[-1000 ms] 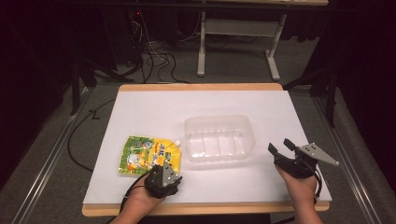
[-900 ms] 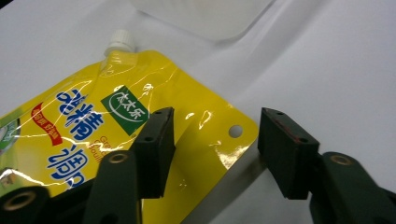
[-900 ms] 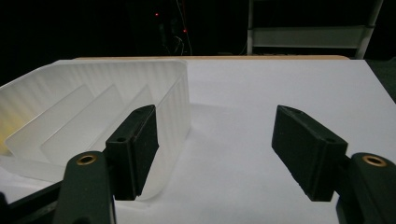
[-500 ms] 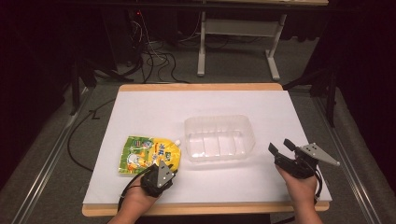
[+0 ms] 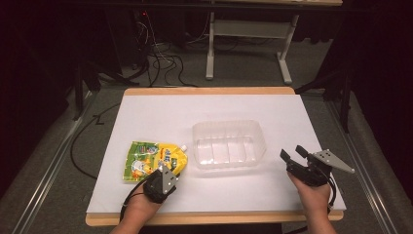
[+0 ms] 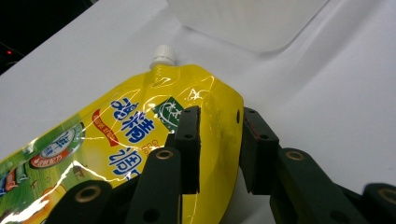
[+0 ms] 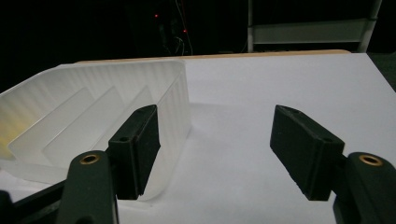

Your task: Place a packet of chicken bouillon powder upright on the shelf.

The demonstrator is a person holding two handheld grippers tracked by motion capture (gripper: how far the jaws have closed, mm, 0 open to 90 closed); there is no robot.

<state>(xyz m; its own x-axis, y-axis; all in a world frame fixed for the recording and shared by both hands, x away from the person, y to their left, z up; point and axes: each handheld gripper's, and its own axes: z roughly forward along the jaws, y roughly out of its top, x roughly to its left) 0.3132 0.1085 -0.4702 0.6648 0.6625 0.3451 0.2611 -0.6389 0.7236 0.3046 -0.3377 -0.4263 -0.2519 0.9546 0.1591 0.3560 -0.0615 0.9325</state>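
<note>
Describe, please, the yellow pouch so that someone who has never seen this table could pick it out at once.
Start at the white table and find the clear plastic tray near its middle. Just to the tray's left lies the pouch, flat, right in front of the left gripper, whose jaws straddle its edge. It is the one colourful thing there: glossy yellow and green, with blue lettering and a white screw cap.

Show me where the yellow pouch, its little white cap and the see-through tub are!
yellow pouch (image 6: 140, 135): left gripper view, printed front.
white cap (image 6: 163, 55): left gripper view, its side.
see-through tub (image 5: 260, 141): high view, right rim.
</note>
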